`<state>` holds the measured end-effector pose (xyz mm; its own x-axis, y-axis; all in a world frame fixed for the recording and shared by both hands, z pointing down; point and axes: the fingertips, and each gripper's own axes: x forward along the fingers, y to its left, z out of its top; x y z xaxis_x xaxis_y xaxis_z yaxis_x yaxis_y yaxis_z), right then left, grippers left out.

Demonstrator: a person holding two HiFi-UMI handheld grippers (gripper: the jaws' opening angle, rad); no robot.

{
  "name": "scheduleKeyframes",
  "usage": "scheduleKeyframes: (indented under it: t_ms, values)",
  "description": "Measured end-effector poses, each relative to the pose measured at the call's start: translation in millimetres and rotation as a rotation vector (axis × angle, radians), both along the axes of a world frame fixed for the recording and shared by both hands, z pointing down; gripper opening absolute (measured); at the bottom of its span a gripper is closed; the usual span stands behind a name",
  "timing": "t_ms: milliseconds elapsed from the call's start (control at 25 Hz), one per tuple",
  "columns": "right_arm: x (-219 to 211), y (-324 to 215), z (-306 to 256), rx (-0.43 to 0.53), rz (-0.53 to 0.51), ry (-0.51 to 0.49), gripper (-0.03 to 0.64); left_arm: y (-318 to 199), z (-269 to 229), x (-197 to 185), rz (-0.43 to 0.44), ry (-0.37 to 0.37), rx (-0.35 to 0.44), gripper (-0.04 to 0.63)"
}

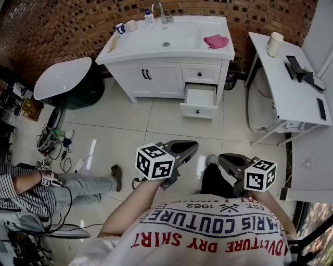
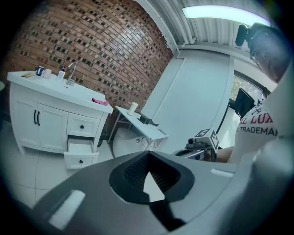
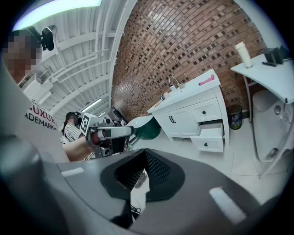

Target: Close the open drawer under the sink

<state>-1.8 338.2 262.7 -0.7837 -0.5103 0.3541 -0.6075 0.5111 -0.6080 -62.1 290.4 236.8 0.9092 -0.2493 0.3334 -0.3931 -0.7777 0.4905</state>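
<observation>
The drawer (image 1: pixel 199 102) is the lower one at the right end of the white cabinet (image 1: pixel 156 78), and it stands pulled out over the tiled floor (image 1: pixel 130 124), its inside showing white. The small drawer (image 1: pixel 201 74) just above it is pushed in flush, and so are the two doors to its left. On the counter, the sink (image 1: pixel 174 37) sits in the middle. A pink cloth (image 1: pixel 216 41) lies at the right edge and a tap (image 1: pixel 162 13) stands at the back edge. A soap bottle (image 1: pixel 149 17) and two cups (image 1: pixel 125 26) stand toward the back left corner.

Right of the cabinet stands a narrow white table (image 1: pixel 291 98) with a paper cup (image 1: pixel 274 44) at its far end. Left of the cabinet is a round white tabletop (image 1: pixel 62 78).

The person stands well back from the cabinet, both tools held close to the body. The left gripper (image 1: pixel 192 146) has its fingers pressed together at the tips with nothing between them. The right gripper (image 1: pixel 222 158) is the same, tips meeting and empty. Both point roughly toward the cabinet, well apart from the drawer. Another person (image 1: pixel 31 192) sits on the floor at the left.
</observation>
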Motion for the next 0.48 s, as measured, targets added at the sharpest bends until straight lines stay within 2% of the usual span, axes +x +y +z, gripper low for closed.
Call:
scheduleKeyframes:
  t_ms: [160, 480]
  values:
    - [4.7, -48.0, 14.6, -0.002, 0.011, 0.003, 0.005, -40.2, 14.4, 3.6, 0.004, 0.008, -0.002, -0.015]
    - [31.8, -176.3, 58.6, -0.068, 0.003, 0.022, 0.006, -150.9, 59.5, 34.3, 0.000, -0.006, -0.073, -0.015]
